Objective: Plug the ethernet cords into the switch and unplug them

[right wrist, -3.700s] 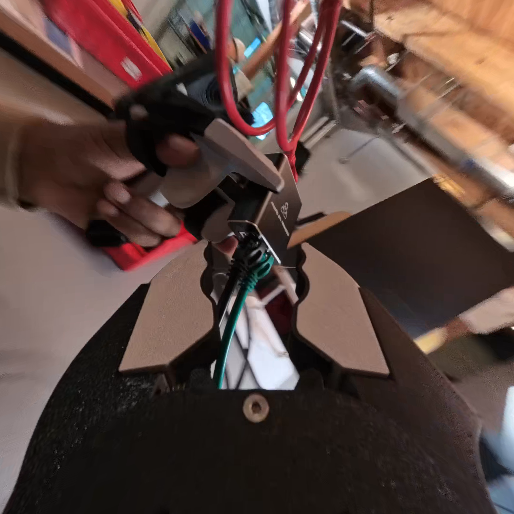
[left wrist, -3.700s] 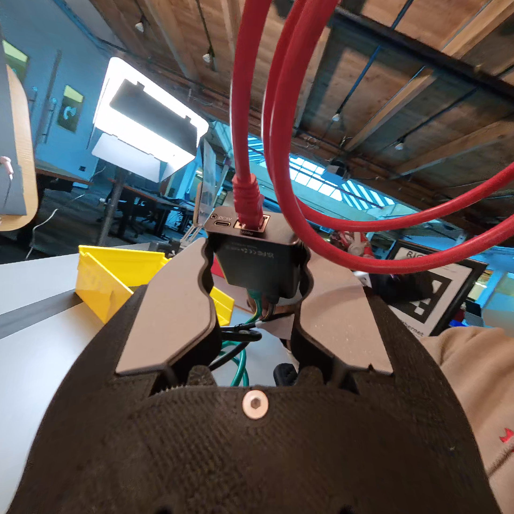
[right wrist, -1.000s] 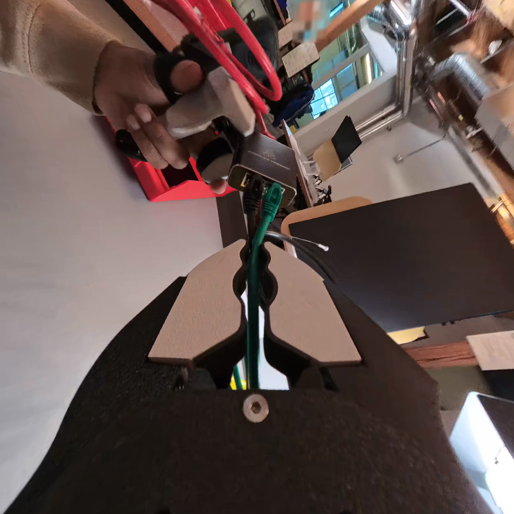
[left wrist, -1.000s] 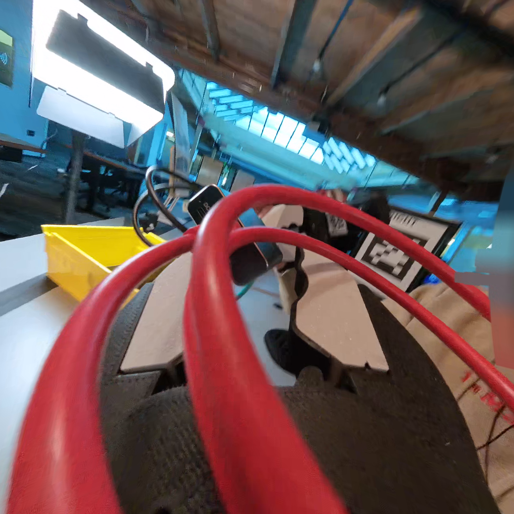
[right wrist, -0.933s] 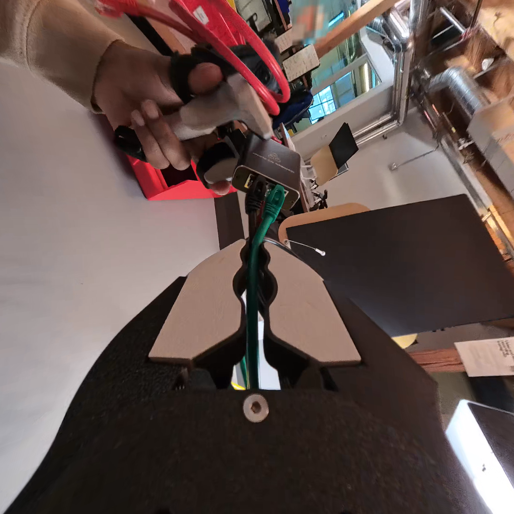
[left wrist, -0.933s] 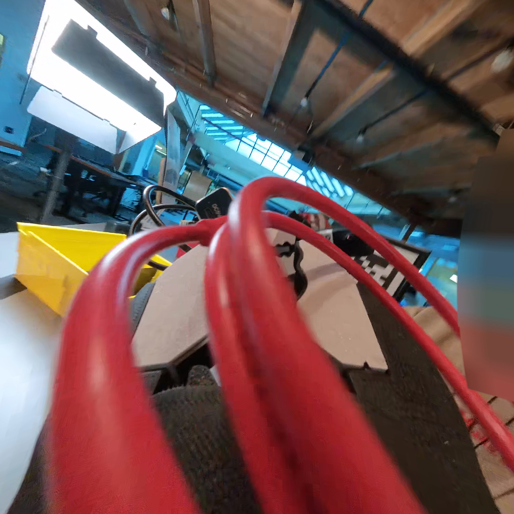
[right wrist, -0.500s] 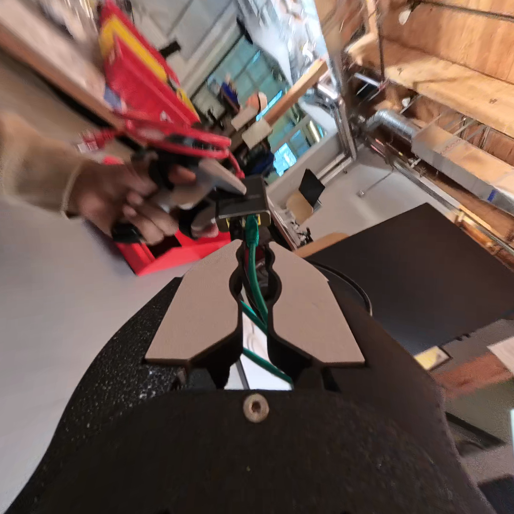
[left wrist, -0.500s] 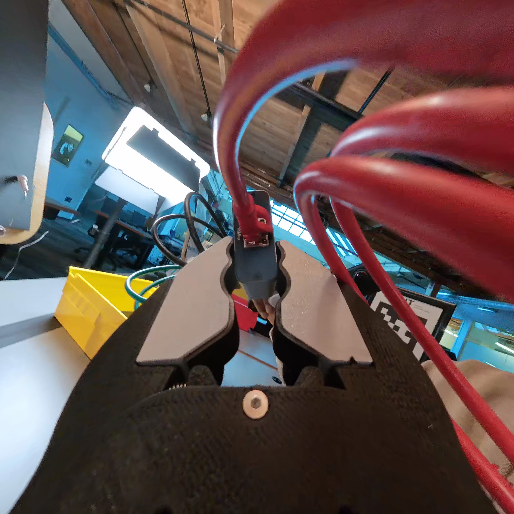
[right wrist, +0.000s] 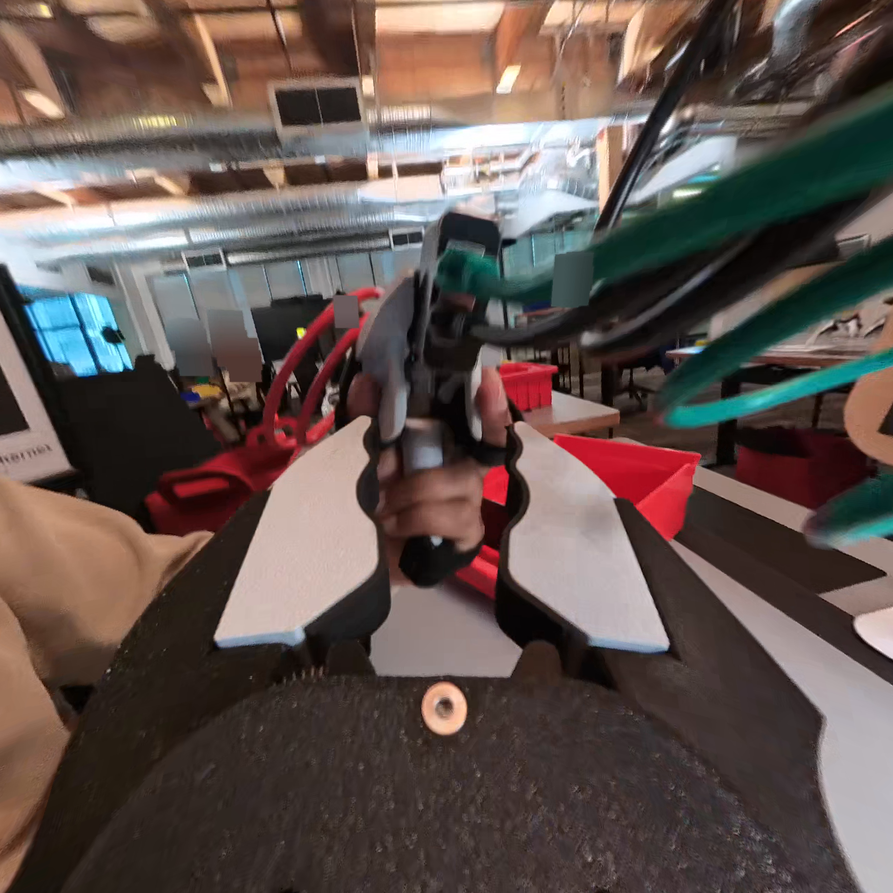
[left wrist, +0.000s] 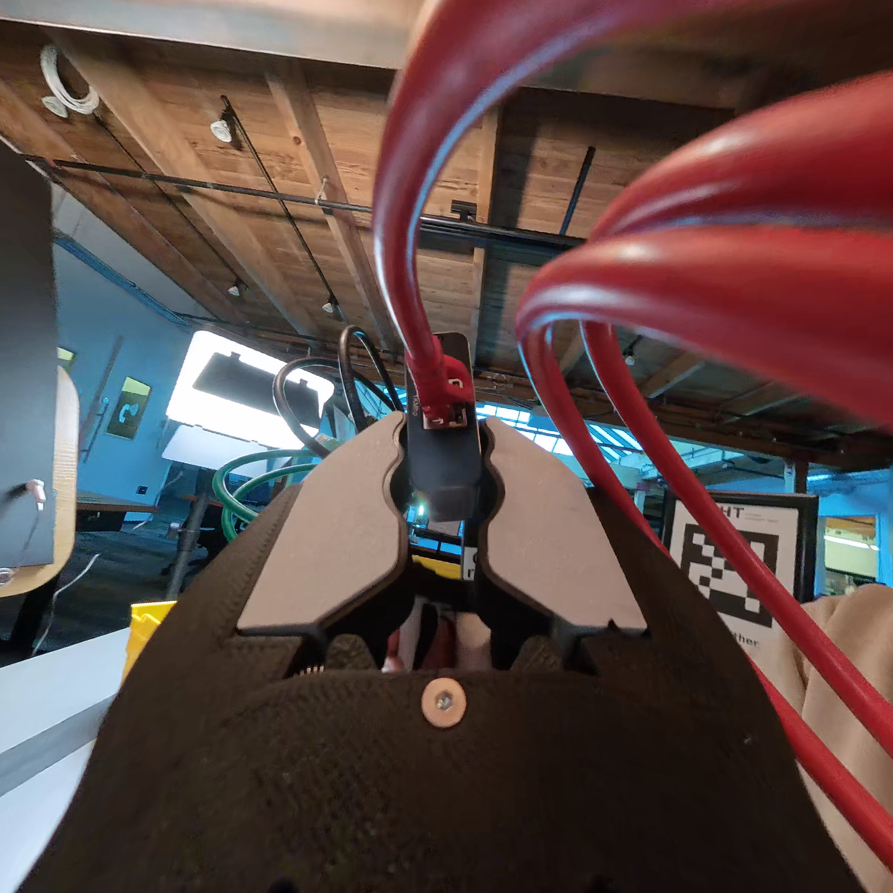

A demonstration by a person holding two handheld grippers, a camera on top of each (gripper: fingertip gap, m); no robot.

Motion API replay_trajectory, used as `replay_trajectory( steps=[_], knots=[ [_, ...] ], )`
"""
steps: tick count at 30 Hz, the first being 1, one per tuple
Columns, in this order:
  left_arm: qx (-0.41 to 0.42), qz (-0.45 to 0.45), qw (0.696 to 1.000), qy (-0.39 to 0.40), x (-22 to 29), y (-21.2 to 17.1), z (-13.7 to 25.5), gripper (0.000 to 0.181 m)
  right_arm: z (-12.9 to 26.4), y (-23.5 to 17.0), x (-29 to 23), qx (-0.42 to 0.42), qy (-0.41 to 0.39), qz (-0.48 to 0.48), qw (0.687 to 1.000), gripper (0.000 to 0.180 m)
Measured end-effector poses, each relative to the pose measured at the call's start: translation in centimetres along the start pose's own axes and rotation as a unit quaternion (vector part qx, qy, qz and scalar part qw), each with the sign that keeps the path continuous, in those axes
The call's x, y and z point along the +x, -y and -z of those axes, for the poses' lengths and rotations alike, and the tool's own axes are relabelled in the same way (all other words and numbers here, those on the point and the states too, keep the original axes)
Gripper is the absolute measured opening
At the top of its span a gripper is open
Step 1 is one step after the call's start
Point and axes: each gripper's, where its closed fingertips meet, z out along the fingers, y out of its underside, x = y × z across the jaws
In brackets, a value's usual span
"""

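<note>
The left tongs (left wrist: 442, 476) stay clamped on the black switch (left wrist: 442, 454), held up off the tabletop (right wrist: 797, 652), its red cord (left wrist: 425, 309) plugged in at 12 o'clock. The right tongs (right wrist: 440, 471), closed on the green cord (right wrist: 725, 227) half a second ago, now stand open and empty; that cord, blurred, swings off toward 2 o'clock, its plug at the switch.

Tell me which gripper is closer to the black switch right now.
Left. The left gripper is clamped on the switch itself, with the red cord plugged in above. The right gripper is open, apart from the switch and facing it.
</note>
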Motion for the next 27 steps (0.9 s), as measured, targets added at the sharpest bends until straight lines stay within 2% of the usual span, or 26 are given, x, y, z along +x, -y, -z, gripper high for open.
replay_trajectory(
  steps=[3, 5, 9, 11, 13, 16, 18, 20, 24, 25, 27],
  knots=[
    [-0.042, -0.025, 0.999, -0.009, 0.8, -2.7, -0.9, 0.026, 0.7, 2.0, -0.5, 0.027, 0.020, -0.026, 0.999, 0.046],
    [-0.055, -0.037, 0.998, -0.015, 1.4, -3.6, -1.4, 0.026, 1.3, 2.5, -0.5, 0.036, 0.024, -0.028, 0.999, 0.025],
    [-0.138, -0.081, 0.987, -0.012, 2.1, -4.6, -2.0, 0.026, 2.3, 3.3, -0.9, 0.048, 0.070, -0.030, 0.996, 0.023],
    [-0.188, -0.085, 0.978, -0.022, 2.4, -5.0, -2.0, 0.036, 3.1, 4.3, -1.5, 0.072, 0.100, -0.019, 0.992, 0.023],
    [-0.221, -0.066, 0.972, -0.035, 2.4, -5.3, -1.7, 0.053, 3.9, 5.5, -1.9, 0.099, 0.120, -0.010, 0.988, 0.022],
    [-0.271, -0.048, 0.961, -0.027, 0.2, -6.4, 0.0, 0.055, 5.3, 7.3, -2.5, 0.125, 0.146, 0.005, 0.981, 0.022],
    [-0.242, -0.001, 0.970, -0.001, -2.1, -5.7, 1.0, 0.050, 5.8, 7.8, -2.5, 0.119, 0.136, 0.033, 0.983, 0.021],
    [-0.206, 0.059, 0.977, -0.010, -2.4, -4.7, 1.1, 0.049, 6.1, 7.6, -2.8, 0.102, 0.151, 0.044, 0.982, 0.023],
    [-0.229, 0.019, 0.971, -0.060, 0.8, -5.8, -0.2, 0.052, 5.3, 5.0, -2.3, 0.036, 0.149, 0.071, 0.986, 0.021],
    [-0.231, 0.017, 0.970, -0.080, 1.8, -5.9, -0.5, 0.052, 5.3, 4.7, -2.4, 0.033, 0.156, 0.070, 0.985, 0.017],
    [-0.234, -0.002, 0.968, -0.094, 2.8, -5.8, -0.6, 0.051, 5.3, 4.7, -2.1, 0.029, 0.154, 0.064, 0.986, 0.021]
  ],
)
